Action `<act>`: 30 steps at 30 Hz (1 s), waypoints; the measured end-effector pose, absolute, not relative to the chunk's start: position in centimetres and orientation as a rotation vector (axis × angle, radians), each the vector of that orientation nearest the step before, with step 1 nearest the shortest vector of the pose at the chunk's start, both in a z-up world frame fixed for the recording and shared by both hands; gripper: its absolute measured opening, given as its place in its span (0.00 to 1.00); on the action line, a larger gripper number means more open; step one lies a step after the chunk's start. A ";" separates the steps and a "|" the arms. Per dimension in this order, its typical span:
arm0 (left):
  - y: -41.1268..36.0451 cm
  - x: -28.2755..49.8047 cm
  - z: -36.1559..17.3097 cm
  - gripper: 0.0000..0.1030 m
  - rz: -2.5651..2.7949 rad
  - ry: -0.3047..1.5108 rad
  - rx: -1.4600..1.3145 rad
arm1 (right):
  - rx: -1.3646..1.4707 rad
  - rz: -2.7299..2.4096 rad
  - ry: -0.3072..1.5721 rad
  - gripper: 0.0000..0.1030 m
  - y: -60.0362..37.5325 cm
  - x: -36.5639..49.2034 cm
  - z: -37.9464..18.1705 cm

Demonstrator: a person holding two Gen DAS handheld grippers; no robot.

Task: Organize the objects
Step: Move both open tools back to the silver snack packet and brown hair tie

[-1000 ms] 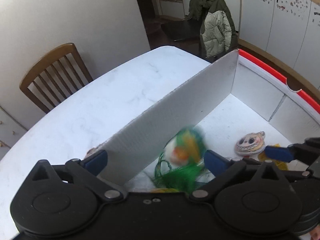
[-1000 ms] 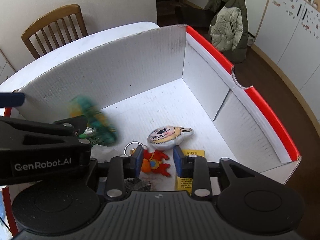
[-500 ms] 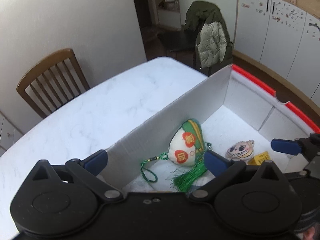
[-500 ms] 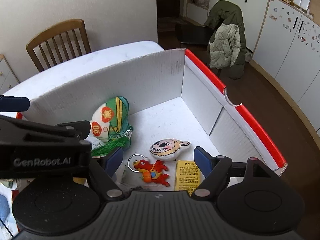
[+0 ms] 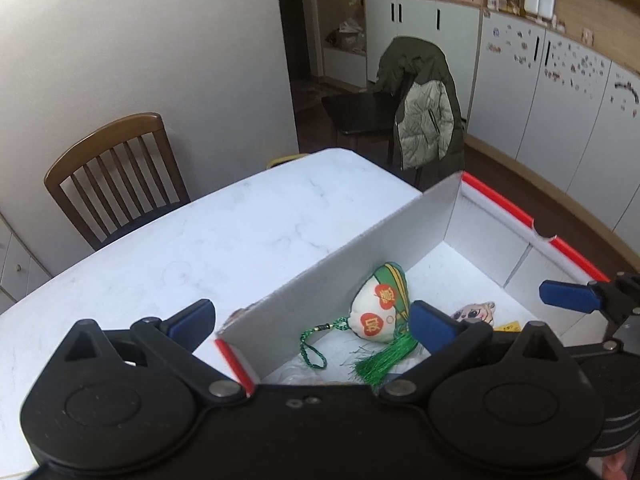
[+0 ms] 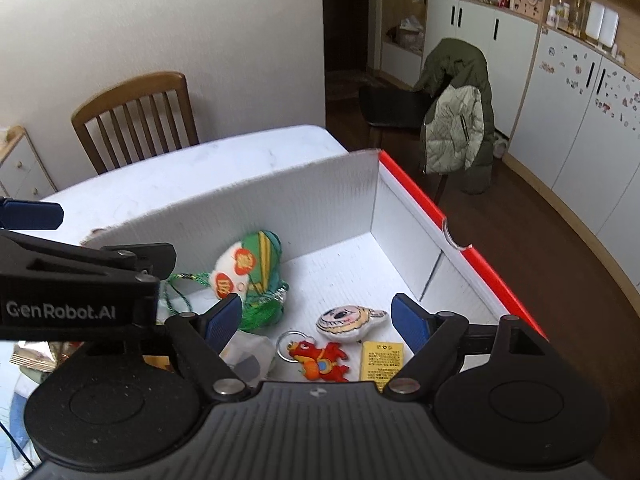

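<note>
Right wrist, corrugated white box [image 6: 280, 196], tasselled fabric pouch [image 6: 244, 268]

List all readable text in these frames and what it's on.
"GenRobot.AI": side of the left claw body, right wrist view.
Green sachet: characters on orange patches, too blurred to read.
Yellow card: print too small to read.
Nothing else legible.

Matt corrugated cardboard is being shown in the box [image 6: 280, 200], glossy marbled stone in the worktop [image 5: 240, 232], cloth in the pouch [image 6: 244, 264].

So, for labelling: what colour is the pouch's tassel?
Green tassel; the left wrist view shows it best.
</note>
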State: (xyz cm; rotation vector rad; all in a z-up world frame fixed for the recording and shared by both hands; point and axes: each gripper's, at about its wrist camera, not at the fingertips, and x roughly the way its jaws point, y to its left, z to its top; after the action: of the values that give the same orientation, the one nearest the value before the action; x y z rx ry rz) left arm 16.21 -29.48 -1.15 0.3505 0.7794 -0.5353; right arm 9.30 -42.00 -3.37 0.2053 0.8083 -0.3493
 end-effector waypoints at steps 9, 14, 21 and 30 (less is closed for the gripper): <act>-25.8 16.3 0.3 1.00 -0.499 0.751 0.270 | 0.176 -0.291 0.732 0.79 -39.7 8.3 -1.4; -23.3 16.5 1.2 1.00 -0.454 0.752 0.215 | 0.197 -0.255 0.710 0.83 -38.5 8.1 -0.4; -20.1 15.5 2.5 1.00 -0.376 0.704 0.218 | 0.186 -0.207 0.703 0.83 -36.1 8.0 0.5; -15.6 14.8 2.9 1.00 -0.286 0.689 0.228 | 0.149 -0.124 0.685 0.83 -32.5 8.5 1.2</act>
State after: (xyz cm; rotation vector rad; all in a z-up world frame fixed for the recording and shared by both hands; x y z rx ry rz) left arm 14.77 -15.65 2.89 0.2276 0.6890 -0.2862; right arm 8.47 -32.50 1.23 0.1494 0.6851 -0.1239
